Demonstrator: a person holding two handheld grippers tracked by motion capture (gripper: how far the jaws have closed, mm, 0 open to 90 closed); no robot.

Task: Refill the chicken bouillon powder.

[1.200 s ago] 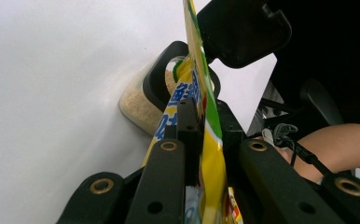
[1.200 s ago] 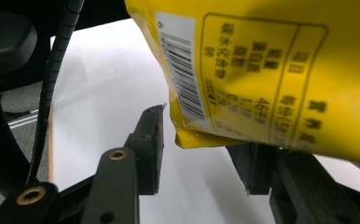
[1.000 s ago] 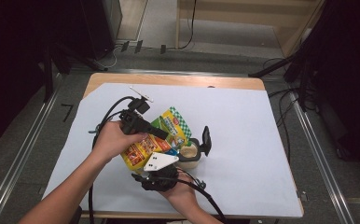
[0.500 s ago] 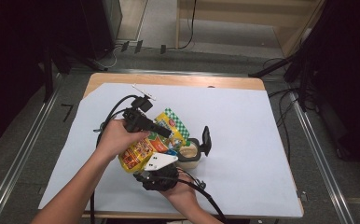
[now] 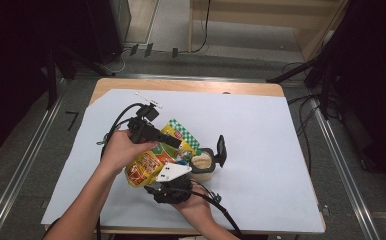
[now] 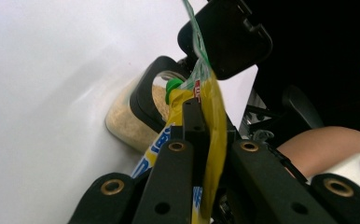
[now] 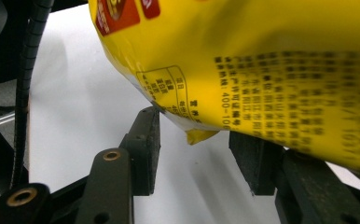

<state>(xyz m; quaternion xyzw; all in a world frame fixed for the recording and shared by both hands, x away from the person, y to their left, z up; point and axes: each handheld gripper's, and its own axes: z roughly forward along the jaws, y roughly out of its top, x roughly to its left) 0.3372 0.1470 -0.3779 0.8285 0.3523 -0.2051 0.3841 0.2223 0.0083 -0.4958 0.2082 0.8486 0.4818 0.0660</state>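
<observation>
A yellow snack bag [image 5: 143, 170] with a green checked top hangs tilted over the white sheet. My left gripper [image 5: 177, 144] is shut on the bag's upper edge; its jaws have just closed further on it. In the left gripper view the jaws [image 6: 197, 116] pinch the yellow film [image 6: 215, 140]. Below the bag, my right gripper [image 5: 175, 176] points up at it. In the right gripper view its jaws [image 7: 194, 149] stand apart, with the bag's bottom corner [image 7: 199, 135] hanging between them, not pressed. A small jar of beige grains [image 5: 201, 162] stands just right of the bag.
The jar's black lid [image 5: 221, 150] is flipped up on its right side; in the left gripper view the lid [image 6: 225, 37] is just behind the bag. The white sheet [image 5: 261, 130] covers most of the wooden table [image 5: 181, 85]. Black cables [image 5: 116, 125] trail from both grippers.
The bag's lower end has swung slightly to the left and toward the near edge. Both hands have kept their places.
</observation>
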